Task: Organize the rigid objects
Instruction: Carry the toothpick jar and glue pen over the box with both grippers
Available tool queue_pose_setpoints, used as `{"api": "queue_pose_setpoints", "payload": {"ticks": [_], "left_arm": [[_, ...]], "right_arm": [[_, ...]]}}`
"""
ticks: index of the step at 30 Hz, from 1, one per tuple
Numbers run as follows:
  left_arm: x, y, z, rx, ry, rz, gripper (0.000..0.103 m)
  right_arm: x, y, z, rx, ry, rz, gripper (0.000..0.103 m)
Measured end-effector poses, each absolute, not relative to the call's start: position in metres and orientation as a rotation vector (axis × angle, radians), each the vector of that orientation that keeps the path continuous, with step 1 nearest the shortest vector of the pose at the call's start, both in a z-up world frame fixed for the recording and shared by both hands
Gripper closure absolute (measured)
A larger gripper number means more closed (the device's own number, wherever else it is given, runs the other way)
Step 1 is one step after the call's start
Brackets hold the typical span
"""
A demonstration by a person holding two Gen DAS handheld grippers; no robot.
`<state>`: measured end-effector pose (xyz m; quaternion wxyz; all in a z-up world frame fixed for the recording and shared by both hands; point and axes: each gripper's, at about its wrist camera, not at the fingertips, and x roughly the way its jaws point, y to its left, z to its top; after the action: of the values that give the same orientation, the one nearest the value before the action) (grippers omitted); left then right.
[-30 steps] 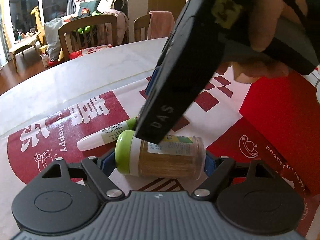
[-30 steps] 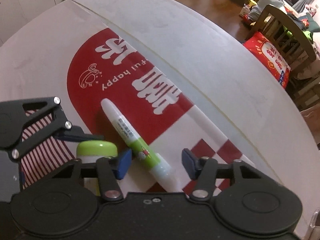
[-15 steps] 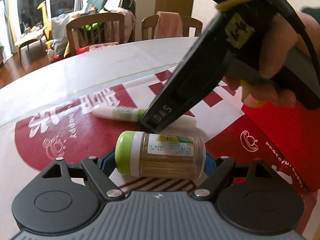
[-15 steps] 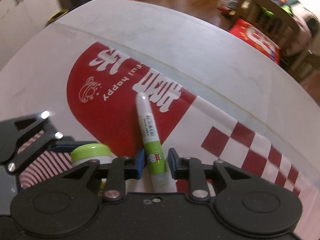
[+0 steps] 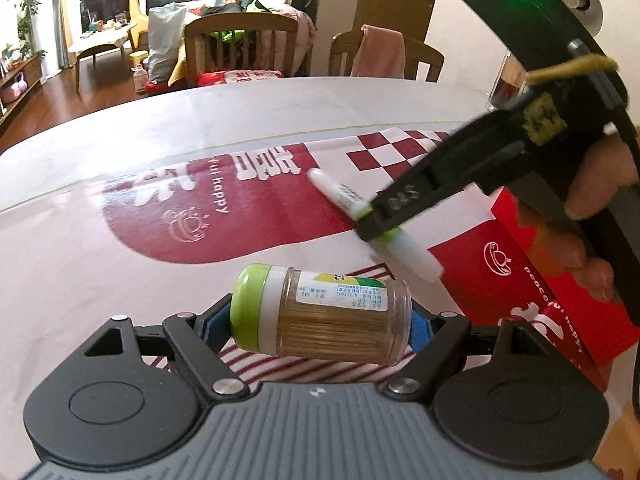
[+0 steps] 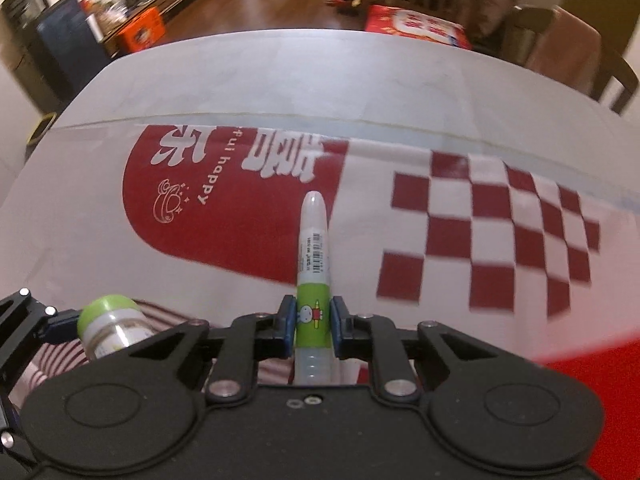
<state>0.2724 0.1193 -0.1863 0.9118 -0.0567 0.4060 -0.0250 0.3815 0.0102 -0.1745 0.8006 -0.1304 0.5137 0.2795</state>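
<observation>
Item one: clear plastic toothpick jar with green lid (image 5: pixel 320 312), lying sideways, lower centre of the left wrist view, clamped end to end between the blue pads of my left gripper (image 5: pixel 320 322).

Item two: white-and-green glue pen (image 6: pixel 313 280), centre of the right wrist view, pinched at its green band by my right gripper (image 6: pixel 313 330), tip pointing toward the frame's top.

Beneath both: red-and-white printed table cover (image 6: pixel 480 232); red card box (image 5: pixel 532 280), right edge of the left view.
</observation>
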Motion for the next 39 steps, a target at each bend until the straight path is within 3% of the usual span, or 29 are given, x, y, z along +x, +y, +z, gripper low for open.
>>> {"api": "queue_pose_setpoints", "payload": {"ticks": [23,39], "left_arm": [[0.202,0.093,-0.103,-0.109,0.732,-0.151,0.019],[0.225,0.025,-0.06,-0.02,0.673,-0.234,0.019]], "right_arm": [[0.256,-0.094,-0.072,-0.04,0.975,0.389,0.086],[0.258,-0.196,-0.047,0.09,0.891,0.306,0.086]]}}
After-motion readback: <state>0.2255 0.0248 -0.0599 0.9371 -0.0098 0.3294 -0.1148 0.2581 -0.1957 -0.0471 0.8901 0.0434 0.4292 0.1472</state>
